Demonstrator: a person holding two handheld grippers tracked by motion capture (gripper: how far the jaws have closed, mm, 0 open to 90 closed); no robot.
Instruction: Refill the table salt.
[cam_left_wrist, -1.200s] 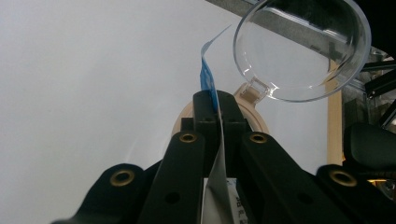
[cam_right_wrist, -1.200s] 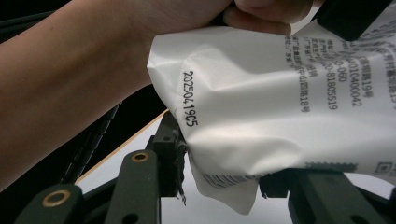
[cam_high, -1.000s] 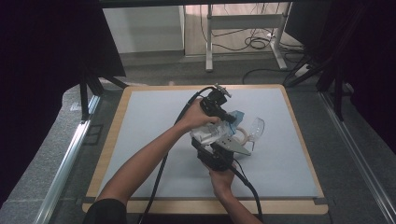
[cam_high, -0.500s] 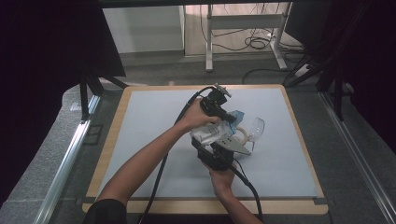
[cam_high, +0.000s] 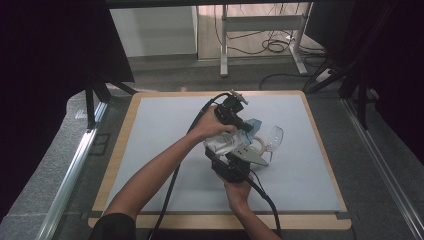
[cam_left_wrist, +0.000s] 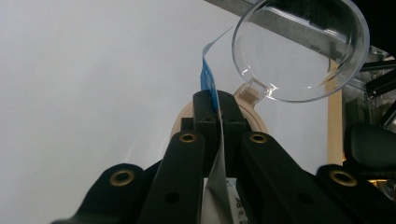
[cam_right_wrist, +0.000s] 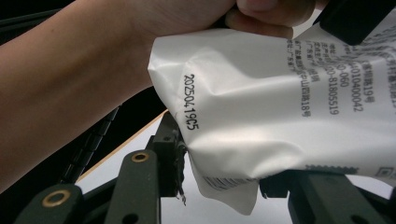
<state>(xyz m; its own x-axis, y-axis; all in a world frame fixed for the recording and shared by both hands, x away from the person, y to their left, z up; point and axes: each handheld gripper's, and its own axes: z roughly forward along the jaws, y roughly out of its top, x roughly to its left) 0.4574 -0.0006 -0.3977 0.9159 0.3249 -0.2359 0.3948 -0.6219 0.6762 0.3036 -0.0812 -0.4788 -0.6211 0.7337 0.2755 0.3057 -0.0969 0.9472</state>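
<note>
Evidently both grippers share the white pouch (cam_right_wrist: 280, 116) mid-table: the left gripper (cam_left_wrist: 216, 100) pinches its blue edge shut, the right gripper (cam_right_wrist: 219, 154) clamps its body, steadying it beside the open clear-lidded container (cam_high: 267, 142).

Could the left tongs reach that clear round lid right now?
Probably not yet. The left tongs are shut on the white pouch's blue edge. The clear lid lies just ahead on the mat with nothing between, but they would have to let go first.
</note>
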